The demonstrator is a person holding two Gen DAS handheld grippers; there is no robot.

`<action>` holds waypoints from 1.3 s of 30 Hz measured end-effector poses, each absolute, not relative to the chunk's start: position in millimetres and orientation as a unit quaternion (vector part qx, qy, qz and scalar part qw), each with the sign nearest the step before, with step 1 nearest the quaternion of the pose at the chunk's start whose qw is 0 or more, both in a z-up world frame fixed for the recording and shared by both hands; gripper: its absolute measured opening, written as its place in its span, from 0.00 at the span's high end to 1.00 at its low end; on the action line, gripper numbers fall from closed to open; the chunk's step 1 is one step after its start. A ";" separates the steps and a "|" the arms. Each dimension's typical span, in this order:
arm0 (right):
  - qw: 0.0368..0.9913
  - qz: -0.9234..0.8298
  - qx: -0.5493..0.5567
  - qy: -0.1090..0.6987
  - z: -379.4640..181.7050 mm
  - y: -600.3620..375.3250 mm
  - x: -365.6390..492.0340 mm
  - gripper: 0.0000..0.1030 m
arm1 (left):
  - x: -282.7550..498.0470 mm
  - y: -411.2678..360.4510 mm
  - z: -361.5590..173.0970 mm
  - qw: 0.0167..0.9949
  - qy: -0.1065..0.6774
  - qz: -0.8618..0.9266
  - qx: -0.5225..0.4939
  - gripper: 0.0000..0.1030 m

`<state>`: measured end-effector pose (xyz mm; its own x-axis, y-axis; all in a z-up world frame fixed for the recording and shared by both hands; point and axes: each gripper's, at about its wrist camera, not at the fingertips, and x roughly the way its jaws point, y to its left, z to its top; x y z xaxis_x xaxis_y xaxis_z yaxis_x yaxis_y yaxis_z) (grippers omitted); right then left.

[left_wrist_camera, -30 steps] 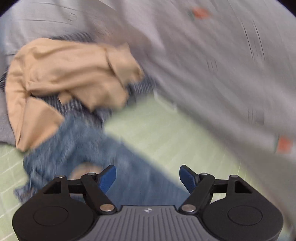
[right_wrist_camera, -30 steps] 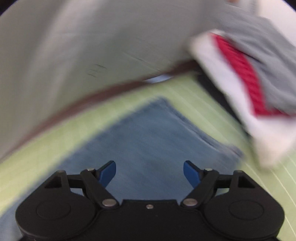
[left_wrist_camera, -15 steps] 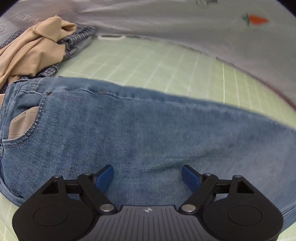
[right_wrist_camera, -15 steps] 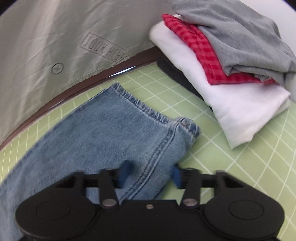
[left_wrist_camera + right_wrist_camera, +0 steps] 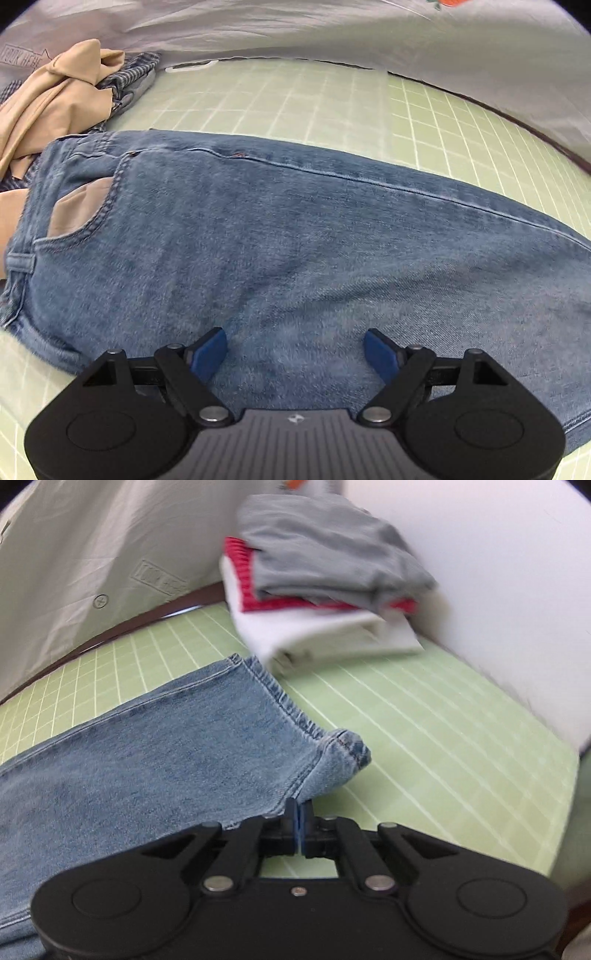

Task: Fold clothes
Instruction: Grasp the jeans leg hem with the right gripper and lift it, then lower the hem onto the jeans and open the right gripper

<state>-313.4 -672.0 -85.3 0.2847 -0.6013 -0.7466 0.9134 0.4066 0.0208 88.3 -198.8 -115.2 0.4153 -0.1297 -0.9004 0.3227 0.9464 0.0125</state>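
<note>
- right gripper point(image 5: 299, 821) has its blue pads pressed together, pinching the near corner of the jeans point(image 5: 155, 753) leg right by the hem
- the hem runs from that corner up toward the far left, and the near corner is lifted and bunched a bit
- the rest of the leg lies flat across the green grid mat point(image 5: 424, 738), running off to the left
- far side, just past the hem: a folded stack point(image 5: 325, 587), white at the bottom, red in the middle, grey on top, a little blurry
- grey sheet point(image 5: 92, 554) with a printed box hangs at the far left
</note>
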 end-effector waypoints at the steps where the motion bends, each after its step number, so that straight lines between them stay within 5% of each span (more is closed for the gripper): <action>1: 0.765 -0.494 0.246 0.333 -87.7 -671.7 -320.3 0.97 | 83.8 -199.9 -115.1 0.837 0.521 -0.134 0.098 0.20; 4: 0.762 -0.497 0.260 0.324 -90.4 -674.1 -323.4 0.90 | 72.7 -201.4 -112.2 0.839 0.522 -0.127 0.083 0.20; 7: 0.763 -0.508 0.248 0.312 -87.1 -678.3 -324.7 0.57 | 63.6 -202.6 -108.3 0.842 0.523 -0.123 0.048 0.20; 8: 0.765 -0.511 0.247 0.306 -85.9 -682.2 -325.1 0.56 | 60.8 -203.5 -107.9 0.842 0.524 -0.122 0.037 0.20; 12: 0.750 -0.518 0.285 0.296 -92.1 -709.1 -327.4 0.56 | 48.0 -216.0 -113.2 0.845 0.523 -0.107 0.034 0.19; 15: 0.739 -0.514 0.317 0.298 -100.5 -730.6 -324.3 0.83 | 43.7 -225.0 -117.5 0.847 0.522 -0.092 0.036 0.16; 16: 0.744 -0.506 0.319 0.296 -99.3 -734.5 -322.2 0.86 | 43.3 -227.3 -119.0 0.847 0.523 -0.087 0.037 0.15; 26: 0.873 -0.427 0.156 0.175 23.8 -722.0 -296.2 0.88 | 43.1 -234.8 -124.0 0.843 0.531 -0.074 0.044 0.08; 33: 0.778 -0.465 0.130 0.402 -95.4 -738.0 -275.4 0.84 | 39.0 -236.4 -128.3 0.846 0.525 -0.074 0.054 0.06; 36: 0.761 -0.481 0.136 0.413 -104.7 -728.0 -275.8 0.62 | 39.1 -234.6 -127.7 0.845 0.527 -0.077 0.052 0.06; 38: 0.762 -0.486 0.143 0.404 -97.3 -721.6 -271.1 0.28 | 37.9 -232.4 -127.0 0.845 0.526 -0.080 0.048 0.06; 39: 0.765 -0.485 0.137 0.402 -94.2 -717.9 -266.3 0.25 | 37.4 -231.3 -126.6 0.845 0.526 -0.081 0.046 0.06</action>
